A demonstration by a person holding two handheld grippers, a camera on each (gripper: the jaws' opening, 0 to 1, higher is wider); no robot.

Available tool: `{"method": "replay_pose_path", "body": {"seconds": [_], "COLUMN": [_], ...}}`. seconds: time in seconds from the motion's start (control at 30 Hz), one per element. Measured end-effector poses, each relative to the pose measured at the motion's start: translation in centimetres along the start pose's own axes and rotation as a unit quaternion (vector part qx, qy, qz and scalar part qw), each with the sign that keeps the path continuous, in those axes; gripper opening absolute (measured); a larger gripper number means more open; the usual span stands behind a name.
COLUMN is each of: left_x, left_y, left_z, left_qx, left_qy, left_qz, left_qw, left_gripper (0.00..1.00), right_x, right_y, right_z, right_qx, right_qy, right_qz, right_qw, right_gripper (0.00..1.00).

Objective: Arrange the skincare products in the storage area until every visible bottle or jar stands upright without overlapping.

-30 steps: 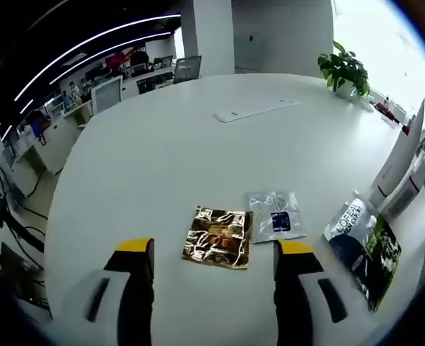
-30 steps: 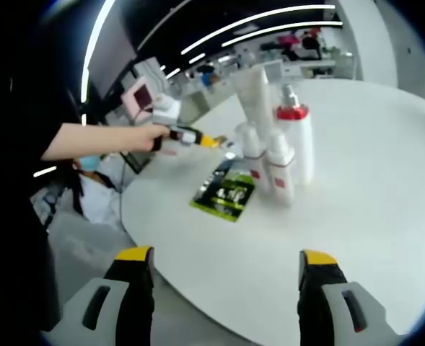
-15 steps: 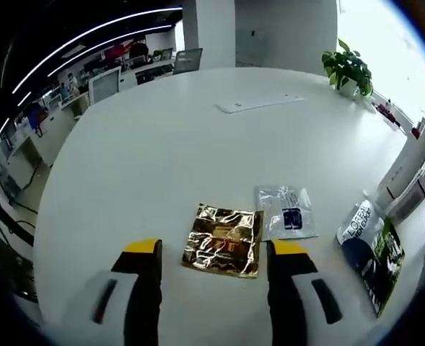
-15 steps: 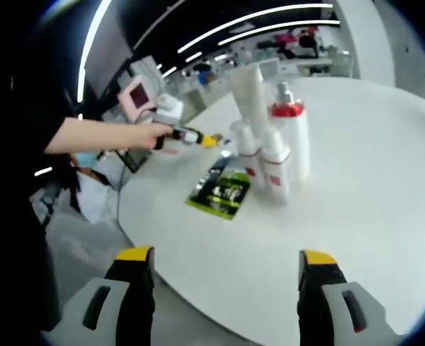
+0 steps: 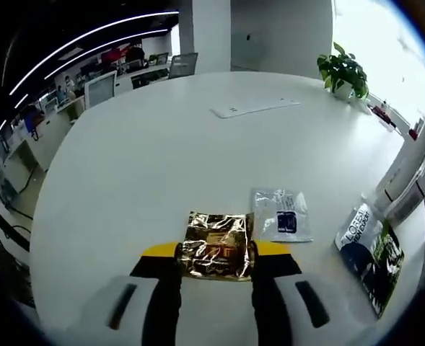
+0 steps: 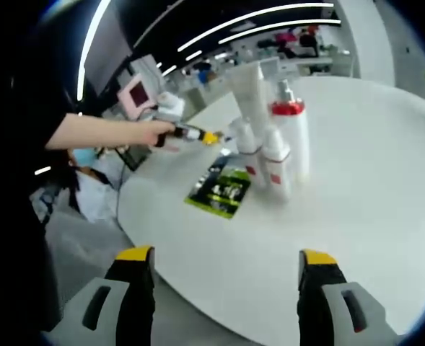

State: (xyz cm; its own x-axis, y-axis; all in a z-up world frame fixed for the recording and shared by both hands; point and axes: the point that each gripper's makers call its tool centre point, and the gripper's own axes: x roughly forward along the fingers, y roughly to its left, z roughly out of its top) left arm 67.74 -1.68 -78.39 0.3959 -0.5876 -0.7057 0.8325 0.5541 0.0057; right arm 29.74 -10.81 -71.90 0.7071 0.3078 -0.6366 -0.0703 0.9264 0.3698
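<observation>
Skincare bottles [image 6: 273, 144] — tall white tube, red-collared pump bottle, two small white ones w/ red labels — stand upright, bunched together on the round white table [image 6: 371, 194], w/ a green-black sachet [image 6: 221, 192] lying flat just beside them. In left gripper view, gold foil sachet [image 5: 216, 245] lies flat, near edge between left gripper [image 5: 216, 251] tips, jaws narrow, apparently closed on its edge; clear sachet [image 5: 280, 215] touches its far corner, potted plant [image 5: 343, 72] well apart at far rim. Right gripper [image 6: 225, 258] hangs wide, nothing between jaws, off the table's near rim.
</observation>
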Motion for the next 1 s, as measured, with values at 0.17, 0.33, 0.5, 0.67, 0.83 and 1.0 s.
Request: {"method": "replay_pose_path", "body": {"seconds": [0.17, 0.33, 0.5, 0.67, 0.83, 1.0], "left_x": [0.1, 0.3, 0.6, 0.6, -0.2, -0.5], "left_y": [0.1, 0.2, 0.3, 0.3, 1.5, 0.7], "left_z": [0.1, 0.2, 0.3, 0.4, -0.4, 0.0], "left_qx": [0.001, 0.0, 0.007, 0.012, 0.02, 0.015], "left_qy": [0.0, -0.001, -0.001, -0.001, 0.023, 0.001], "left_qz": [0.003, 0.003, 0.004, 0.006, 0.052, 0.014], "left_qw": [1.0, 1.0, 1.0, 0.9999, 0.9982, 0.9998], "left_gripper": [0.34, 0.32, 0.31, 0.3, 0.02, 0.02], "right_x": [0.0, 0.1, 0.1, 0.1, 0.1, 0.1], "right_y": [0.0, 0.0, 0.0, 0.0, 0.1, 0.1], "right_z": [0.0, -0.1, -0.1, -0.1, -0.2, -0.2], "right_qx": [0.0, 0.001, 0.001, 0.001, 0.001, 0.001], "right_qy": [0.001, 0.003, 0.004, 0.004, 0.006, 0.005], "right_qz": [0.0, 0.001, 0.001, 0.0, 0.001, 0.001], "right_qw": [1.0, 1.0, 1.0, 1.0, 1.0, 1.0], "right_gripper": [0.83, 0.83, 0.83, 0.83, 0.83, 0.83]}}
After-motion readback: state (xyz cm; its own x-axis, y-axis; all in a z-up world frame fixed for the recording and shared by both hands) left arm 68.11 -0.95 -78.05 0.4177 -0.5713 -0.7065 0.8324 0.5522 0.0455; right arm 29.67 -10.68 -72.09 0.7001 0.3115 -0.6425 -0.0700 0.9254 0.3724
